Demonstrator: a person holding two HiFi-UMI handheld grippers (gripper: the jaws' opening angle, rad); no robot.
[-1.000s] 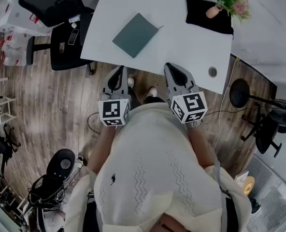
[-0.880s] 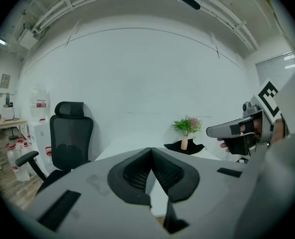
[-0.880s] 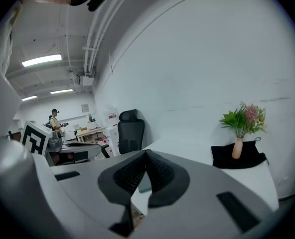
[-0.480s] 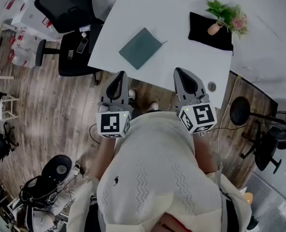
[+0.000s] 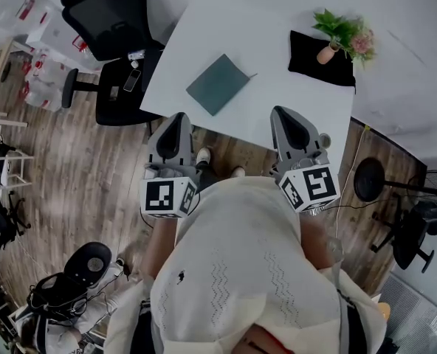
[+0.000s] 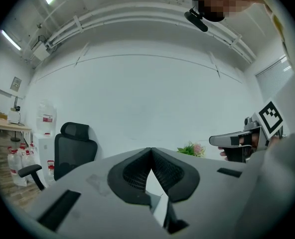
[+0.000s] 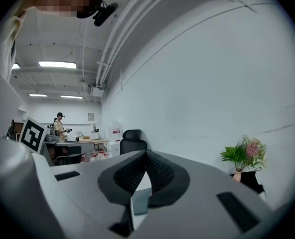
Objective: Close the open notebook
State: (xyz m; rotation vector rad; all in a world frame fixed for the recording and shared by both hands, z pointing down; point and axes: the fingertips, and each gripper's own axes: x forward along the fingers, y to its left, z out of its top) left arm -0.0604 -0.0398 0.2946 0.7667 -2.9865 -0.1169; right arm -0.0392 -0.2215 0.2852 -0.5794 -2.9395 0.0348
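- Left gripper: jaws fully together, nothing between them. Right gripper: same, tips meeting, empty.
- Both are held in front of the tabletop's near edge, over the floor, touching nothing.
- Notebook lies flat near the tabletop's near-left corner, just inside the near edge. From the head view it looks already closed: dark cover up, no pages showing. A thin strip, ribbon or strap, pokes out at one corner; can't tell which.
- Risk 1: treating it as open and working the cover anyway. A closed tip catching the cover edge would flip it open, the opposite of the goal.
- Risk 2: closed jaws can only push. With that little margin, a shove toward the near or left edge could slide the notebook off onto the floor or the office chair.
- Risk 3: both grippers point about level at the table edge. Going in without lifting first could hit the near edge.
- Risk 4: snagging the strip would drag the whole notebook.
- Risk 5: a wide sweep with the right gripper toward the right edge could reach the black cloth and tip the small plant vase standing on it.
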